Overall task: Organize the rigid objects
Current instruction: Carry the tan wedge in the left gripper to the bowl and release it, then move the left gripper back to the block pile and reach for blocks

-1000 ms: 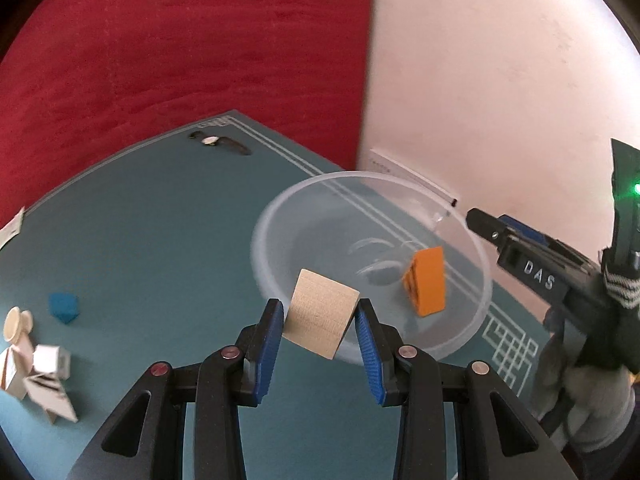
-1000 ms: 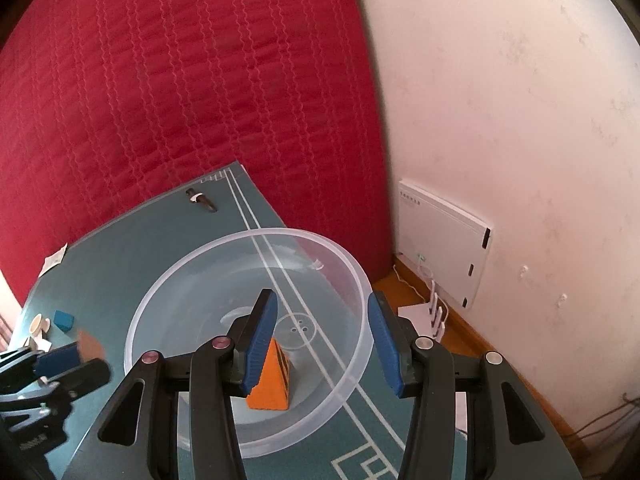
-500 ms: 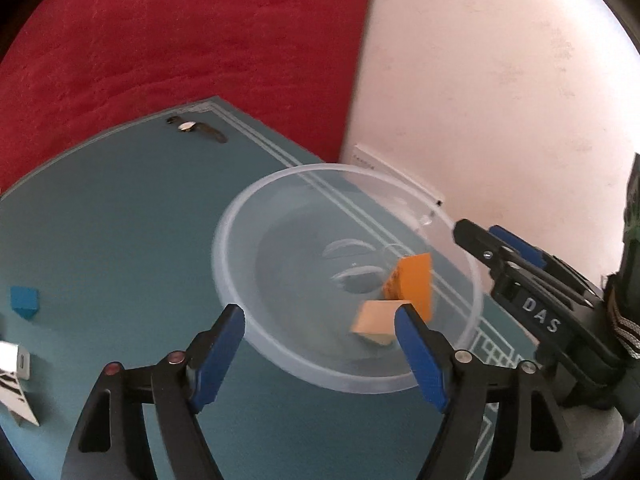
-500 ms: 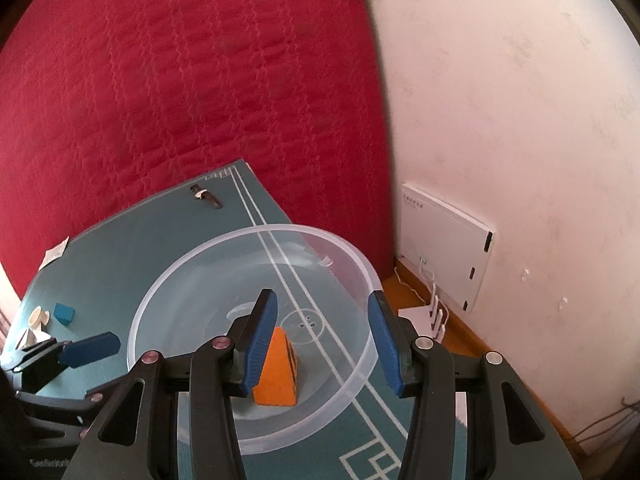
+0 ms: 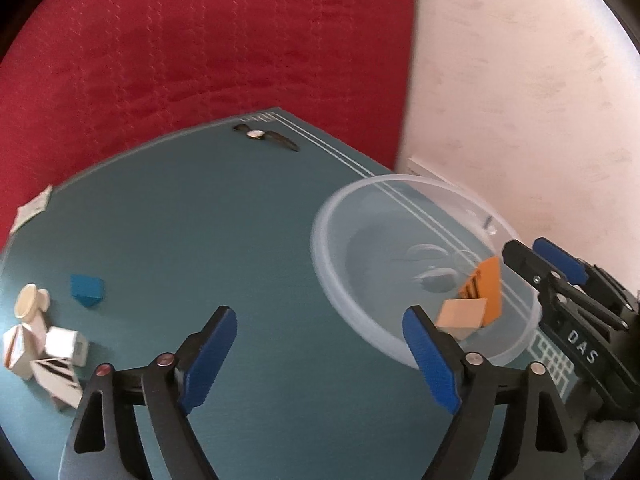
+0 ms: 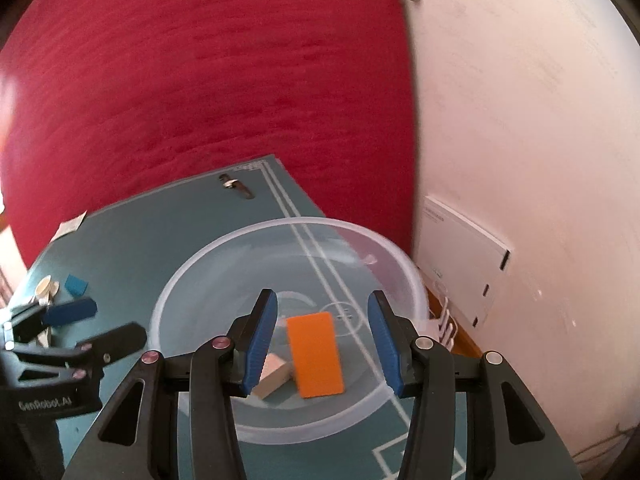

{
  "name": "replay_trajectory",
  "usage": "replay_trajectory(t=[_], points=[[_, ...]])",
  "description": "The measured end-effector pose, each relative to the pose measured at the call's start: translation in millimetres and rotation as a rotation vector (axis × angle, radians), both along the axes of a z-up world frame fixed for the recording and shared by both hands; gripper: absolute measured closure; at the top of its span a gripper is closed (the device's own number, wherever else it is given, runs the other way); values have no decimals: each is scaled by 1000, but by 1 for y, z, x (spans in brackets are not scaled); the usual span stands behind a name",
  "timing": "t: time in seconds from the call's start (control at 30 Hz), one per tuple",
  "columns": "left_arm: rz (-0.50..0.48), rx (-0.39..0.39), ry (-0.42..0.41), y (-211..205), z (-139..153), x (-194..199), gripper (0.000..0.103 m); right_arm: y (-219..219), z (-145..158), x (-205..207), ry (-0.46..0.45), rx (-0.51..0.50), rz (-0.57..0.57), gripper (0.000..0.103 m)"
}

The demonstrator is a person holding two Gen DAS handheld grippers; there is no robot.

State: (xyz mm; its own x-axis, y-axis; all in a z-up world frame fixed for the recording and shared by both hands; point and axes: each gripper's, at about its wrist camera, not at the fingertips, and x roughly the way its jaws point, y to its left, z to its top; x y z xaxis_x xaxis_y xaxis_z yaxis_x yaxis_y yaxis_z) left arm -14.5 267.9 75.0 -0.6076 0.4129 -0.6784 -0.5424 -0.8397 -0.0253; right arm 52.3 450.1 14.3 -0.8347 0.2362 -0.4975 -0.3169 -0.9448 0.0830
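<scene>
Teal table mat (image 5: pixel 208 248) with white line border, red quilted fabric behind. Clear round plastic bowl (image 5: pixel 332 280) at right side, over border lines. Black-strapped wristwatch (image 5: pixel 264 136) near far edge. Small blue wooden block (image 5: pixel 86 290) at left, apart from others. Beside it cream round-topped piece (image 5: pixel 28 304), cluster of white striped blocks (image 5: pixel 52 360). White paper slip (image 5: pixel 34 210) at left edge.

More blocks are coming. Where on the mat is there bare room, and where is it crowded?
Bare: the mat between the bowl and blue block, up to the watch. Crowded: the pale blocks at its left edge.
</scene>
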Motion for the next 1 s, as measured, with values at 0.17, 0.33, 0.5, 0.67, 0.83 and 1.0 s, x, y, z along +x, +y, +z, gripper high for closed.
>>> replay_trajectory(t=[0.17, 0.33, 0.5, 0.67, 0.83, 1.0], points=[[57, -8, 28, -19, 4, -1, 7, -17, -4, 3, -1, 24, 54, 54], [122, -5, 51, -44, 8, -7, 1, -28, -9, 4, -21, 39, 97, 54], [198, -11, 88, -74, 11, -10, 1, -35, -13, 2, -33, 50, 126, 53], [277, -23, 107, -104, 11, -16, 1, -46, -15, 5, -41, 66, 154, 46], [351, -56, 114, -128, 3, -19, 0, -63, -14, 12, -32, 73, 215, 36], [392, -117, 118, -143, -11, -18, 0, -79, -16, 14, -38, 54, 286, 32]])
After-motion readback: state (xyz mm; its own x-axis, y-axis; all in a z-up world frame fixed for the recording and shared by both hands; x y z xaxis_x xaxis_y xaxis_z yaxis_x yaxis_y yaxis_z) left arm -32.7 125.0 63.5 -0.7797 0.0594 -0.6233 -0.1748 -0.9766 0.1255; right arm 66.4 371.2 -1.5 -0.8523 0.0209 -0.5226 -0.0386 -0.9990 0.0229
